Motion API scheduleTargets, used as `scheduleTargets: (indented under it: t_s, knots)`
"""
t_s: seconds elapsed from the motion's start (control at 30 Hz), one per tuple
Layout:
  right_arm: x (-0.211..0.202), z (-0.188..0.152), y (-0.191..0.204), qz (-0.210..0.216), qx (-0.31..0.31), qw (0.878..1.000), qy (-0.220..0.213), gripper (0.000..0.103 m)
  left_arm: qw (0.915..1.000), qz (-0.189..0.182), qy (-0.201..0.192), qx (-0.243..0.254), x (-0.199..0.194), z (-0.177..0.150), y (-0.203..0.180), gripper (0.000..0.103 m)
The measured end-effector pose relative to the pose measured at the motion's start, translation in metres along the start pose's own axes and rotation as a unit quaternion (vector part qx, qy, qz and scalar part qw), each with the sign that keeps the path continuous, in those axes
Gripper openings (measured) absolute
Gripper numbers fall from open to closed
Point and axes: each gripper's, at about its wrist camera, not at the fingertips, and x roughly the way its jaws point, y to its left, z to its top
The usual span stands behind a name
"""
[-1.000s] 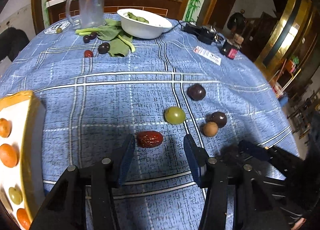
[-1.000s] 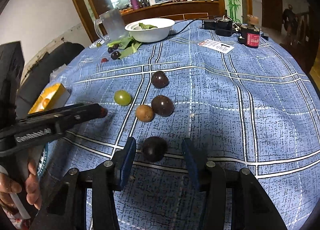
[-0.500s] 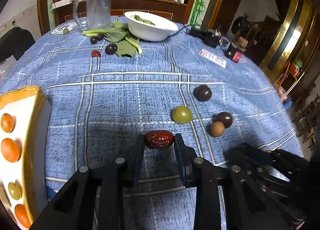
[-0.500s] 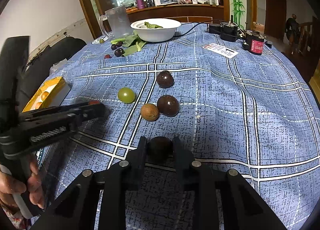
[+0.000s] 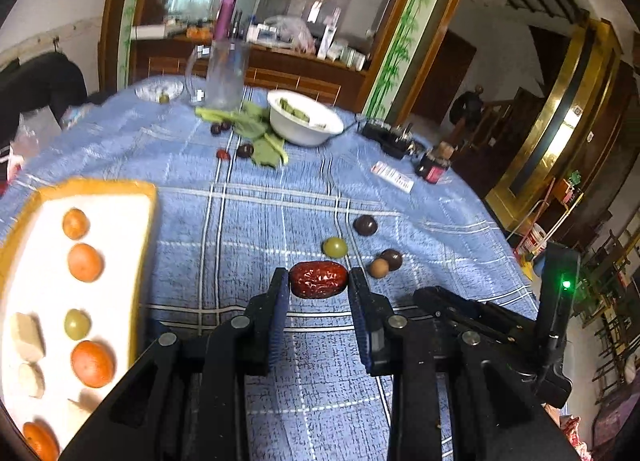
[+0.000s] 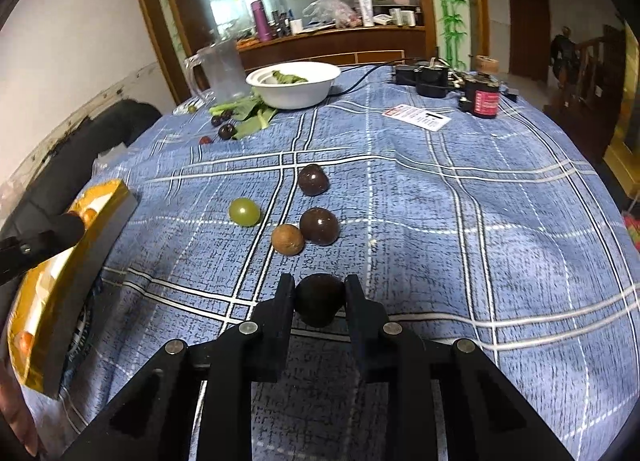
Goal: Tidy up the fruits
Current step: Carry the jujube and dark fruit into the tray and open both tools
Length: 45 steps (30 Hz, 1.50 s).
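My left gripper [image 5: 318, 287] is shut on a wrinkled red date [image 5: 318, 280] and holds it above the blue checked cloth. My right gripper [image 6: 319, 297] is shut on a dark round fruit [image 6: 319, 299] just above the cloth. A yellow-rimmed white tray [image 5: 150, 221] at the left holds several orange and green fruits; it also shows in the right wrist view [image 6: 60, 285]. A green grape [image 6: 244, 211], a brown fruit [image 6: 287, 239] and two dark fruits [image 6: 319, 225] lie loose on the cloth, also in the left wrist view [image 5: 335, 247].
At the far side stand a white bowl [image 6: 294, 95] with greens, a clear jug [image 6: 222, 71], green leaves with small dark fruits [image 6: 226, 131], a white card [image 6: 416, 117], a red-labelled jar [image 6: 484, 99] and a black charger with cable [image 6: 428, 79].
Both grippers closed, the left on the red date and the right on the dark fruit. Both then rose off the cloth, and the left swung so more of the tray shows.
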Motion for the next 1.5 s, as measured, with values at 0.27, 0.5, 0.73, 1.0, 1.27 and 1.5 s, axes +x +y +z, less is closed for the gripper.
scheduleTargets:
  t_s: [0.27, 0.5, 0.73, 1.0, 1.27, 1.5]
  knots:
    - [-0.021, -0.011, 0.011, 0.018, 0.016, 1.000, 0.001, 0.027, 0.9989, 0.015, -0.040, -0.019, -0.042, -0.003, 0.025, 0.029]
    - [-0.034, -0.003, 0.047, 0.108, 0.023, 0.994, 0.001, 0.027, 0.9925, 0.080, -0.064, -0.065, -0.084, -0.012, 0.085, 0.029]
    - [-0.029, 0.005, 0.106, 0.209, 0.008, 0.977, 0.033, 0.027, 0.9830, 0.123, -0.064, -0.121, -0.097, -0.023, 0.146, 0.029]
    - [-0.001, 0.010, 0.159, 0.316, 0.028, 0.943, 0.099, 0.028, 0.9774, 0.152, -0.043, -0.140, -0.092, -0.038, 0.182, 0.029]
    - [0.025, 0.012, 0.230, 0.270, -0.068, 0.954, 0.106, 0.028, 0.9783, 0.151, -0.009, -0.142, -0.072, -0.048, 0.197, 0.029]
    - [0.052, 0.008, 0.273, 0.204, -0.146, 0.962, 0.105, 0.029, 0.9747, 0.150, -0.012, -0.166, -0.074, -0.050, 0.207, 0.052]
